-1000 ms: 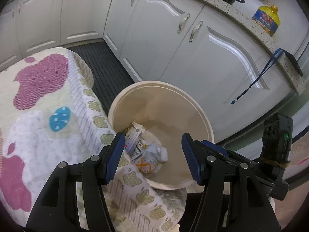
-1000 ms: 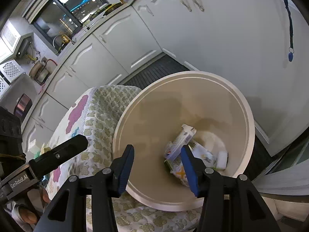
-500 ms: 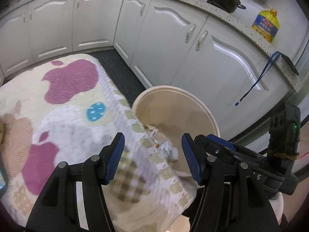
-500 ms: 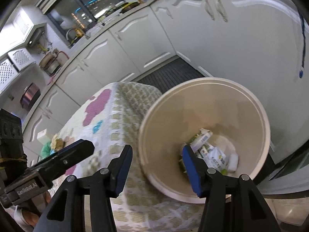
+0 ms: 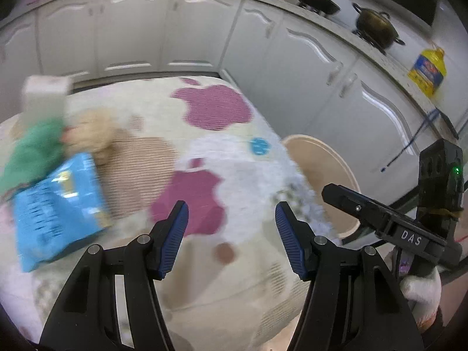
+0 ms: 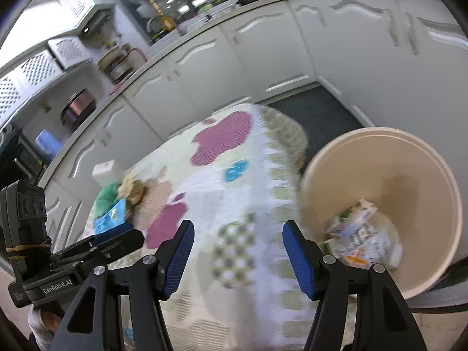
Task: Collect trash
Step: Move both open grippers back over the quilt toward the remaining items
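Note:
A cream round bin (image 6: 380,137) stands on the floor beside the cloth-covered table (image 6: 234,193); it holds crumpled wrappers and a small carton (image 6: 356,228). It shows in the left wrist view (image 5: 321,158) too. On the table's far side lie a blue packet (image 5: 58,201), a green crumpled piece (image 5: 32,152), a tan crumpled piece (image 5: 90,134) and a white box (image 5: 44,93). My left gripper (image 5: 231,239) is open and empty above the table. My right gripper (image 6: 237,257) is open and empty above the table edge, left of the bin.
White kitchen cabinets (image 5: 292,67) run behind the table and bin. A black pot (image 5: 374,26) and a yellow oil bottle (image 5: 427,70) stand on the counter. A dark floor mat (image 6: 316,111) lies between table and cabinets.
Both grippers have swung left, away from the bin and over the table. The blue packet and crumpled pieces have come into view. Both stay open.

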Tool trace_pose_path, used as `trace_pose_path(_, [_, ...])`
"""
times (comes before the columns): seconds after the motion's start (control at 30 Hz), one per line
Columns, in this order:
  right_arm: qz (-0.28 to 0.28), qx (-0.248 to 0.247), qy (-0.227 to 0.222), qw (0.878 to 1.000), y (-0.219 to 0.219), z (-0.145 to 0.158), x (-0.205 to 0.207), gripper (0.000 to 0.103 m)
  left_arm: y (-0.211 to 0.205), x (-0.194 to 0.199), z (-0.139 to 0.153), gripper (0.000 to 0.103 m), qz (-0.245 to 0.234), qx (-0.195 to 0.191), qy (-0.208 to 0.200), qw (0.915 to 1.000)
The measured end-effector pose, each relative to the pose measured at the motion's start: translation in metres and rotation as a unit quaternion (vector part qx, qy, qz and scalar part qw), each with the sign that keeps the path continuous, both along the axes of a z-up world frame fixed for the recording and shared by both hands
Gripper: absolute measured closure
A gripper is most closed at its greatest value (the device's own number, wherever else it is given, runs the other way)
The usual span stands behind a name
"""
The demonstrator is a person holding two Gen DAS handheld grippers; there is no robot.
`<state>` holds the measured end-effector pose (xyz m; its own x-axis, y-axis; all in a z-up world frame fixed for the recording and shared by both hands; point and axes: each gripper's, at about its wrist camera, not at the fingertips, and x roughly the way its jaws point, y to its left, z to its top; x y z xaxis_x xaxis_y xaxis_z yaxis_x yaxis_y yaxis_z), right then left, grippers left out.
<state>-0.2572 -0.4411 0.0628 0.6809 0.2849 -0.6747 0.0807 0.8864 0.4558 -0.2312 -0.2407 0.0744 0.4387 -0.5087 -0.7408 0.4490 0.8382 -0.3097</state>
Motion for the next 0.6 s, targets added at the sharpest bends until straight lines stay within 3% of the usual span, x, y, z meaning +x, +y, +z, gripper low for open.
trace_pose_path(0.37, [0.076, -0.002, 0.010, 0.997, 0.067, -0.002, 0.031, 0.040, 0.116, -0.001, -0.004, 0.042, 0.083, 0.008, 0.003, 0.9966])
trace_pose_path(0.6, [0.111, 0.037, 0.013, 0.993, 0.103, -0.006, 0.070, 0.039, 0.167, 0.014, 0.003, 0.041, 0.112, -0.016, -0.001, 0.9936])
